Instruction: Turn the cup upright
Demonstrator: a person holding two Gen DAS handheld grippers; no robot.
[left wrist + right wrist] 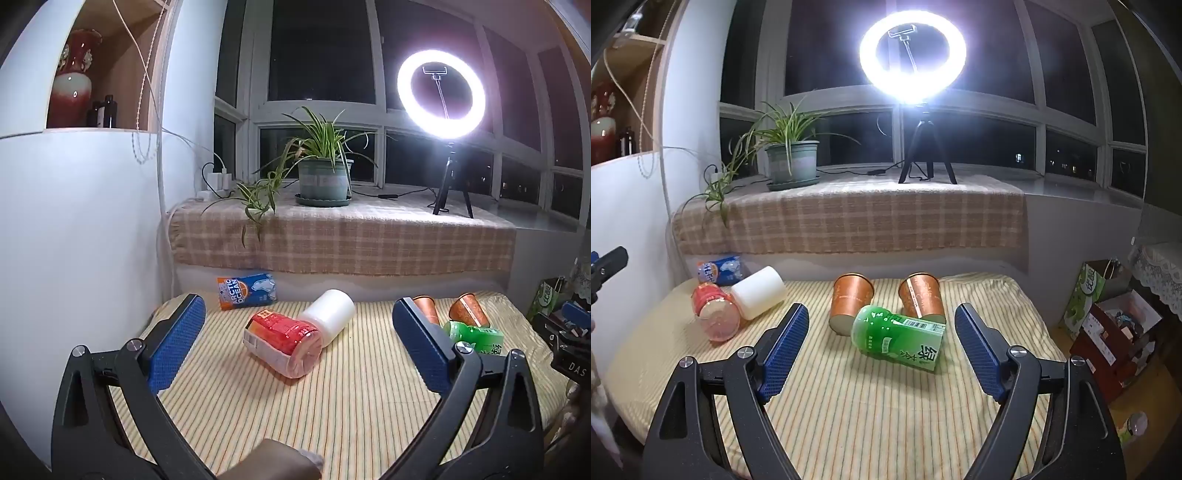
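Several cups lie on a striped cloth table. In the left wrist view a red cup lies on its side with a white cup behind it and a blue "Arctic Ocean" cup at the back. My left gripper is open, with the red cup between its fingers farther ahead. In the right wrist view a green cup lies on its side, with two copper cups upside down behind it. My right gripper is open around the green cup's near end.
A ledge with a checked cloth carries a potted plant and a lit ring light on a tripod. Boxes and a green bag stand off the table's right edge. A white wall is at left.
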